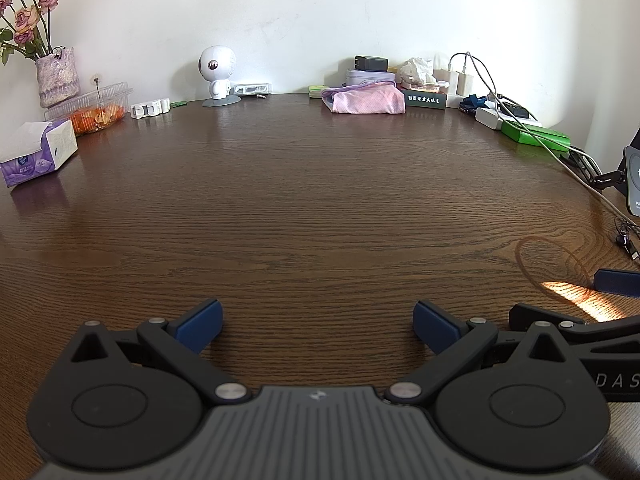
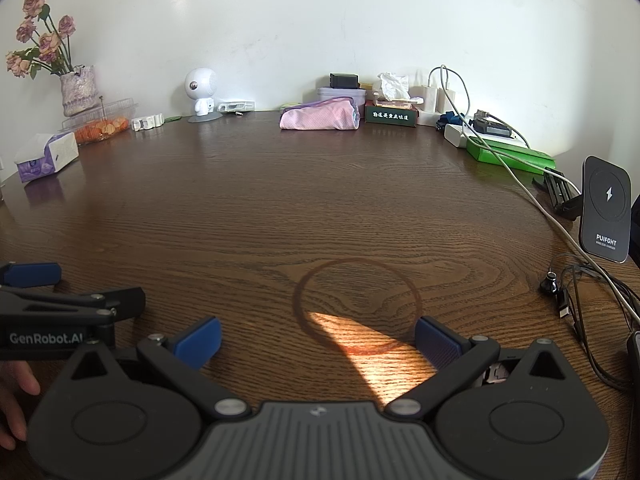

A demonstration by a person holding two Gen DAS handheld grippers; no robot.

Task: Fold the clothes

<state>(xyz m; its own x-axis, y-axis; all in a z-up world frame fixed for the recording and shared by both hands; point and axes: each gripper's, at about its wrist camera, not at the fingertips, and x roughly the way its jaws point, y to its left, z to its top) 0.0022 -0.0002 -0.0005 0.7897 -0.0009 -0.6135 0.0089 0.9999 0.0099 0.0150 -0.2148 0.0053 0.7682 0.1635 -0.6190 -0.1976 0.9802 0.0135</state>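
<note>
Reaching the far garment [image 1: 366, 98] demanded a low approach; both claws [image 1: 316, 326] [image 2: 318, 342] were spread, empty, above the surface [image 1: 304, 200].

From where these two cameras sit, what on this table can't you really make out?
- Pink cloth: both views, far and small; whether it is folded or bunched is unclear.
- Phone charger stand: cut by the right edge in the left view.
- Left hand-held gripper: its handle is below the frame.
- Right hand-held gripper: likewise.
- Dark green box: lettering too small to read.
</note>
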